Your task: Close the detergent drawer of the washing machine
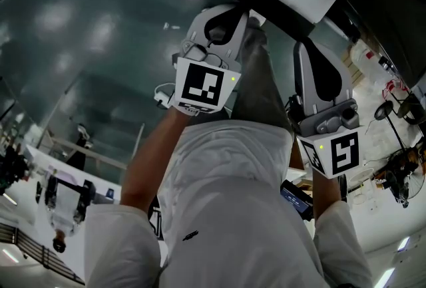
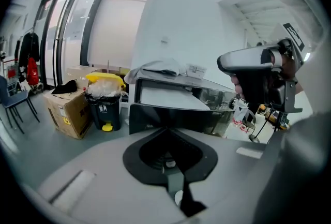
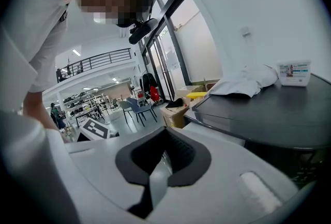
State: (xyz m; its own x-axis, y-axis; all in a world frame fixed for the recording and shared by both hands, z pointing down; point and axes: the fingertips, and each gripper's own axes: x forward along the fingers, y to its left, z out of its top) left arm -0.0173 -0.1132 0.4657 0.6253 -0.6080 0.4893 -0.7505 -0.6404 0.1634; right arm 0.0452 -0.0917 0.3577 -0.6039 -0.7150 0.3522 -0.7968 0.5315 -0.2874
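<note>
Person's in a white short-sleeve tee [image 1: 226, 213] w/ a tiny black logo on the front, plus grey trousers [image 1: 258, 84]. The left gripper [image 1: 226, 14] and right gripper [image 1: 309, 54] look the same: light grey plastic shells w/ a black oval cutout in the middle. Each has a white marker cube [image 1: 202, 85] w/ black square patterns and a small green dot near one corner.

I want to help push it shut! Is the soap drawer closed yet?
Not that I can tell. Done: nothing shows, and no drawer is in view. In hand: nothing. The left gripper and right gripper are both shut and empty, held by the person's white shirt. Left: reach the dark-topped machine, find the drawer, push it in.
</note>
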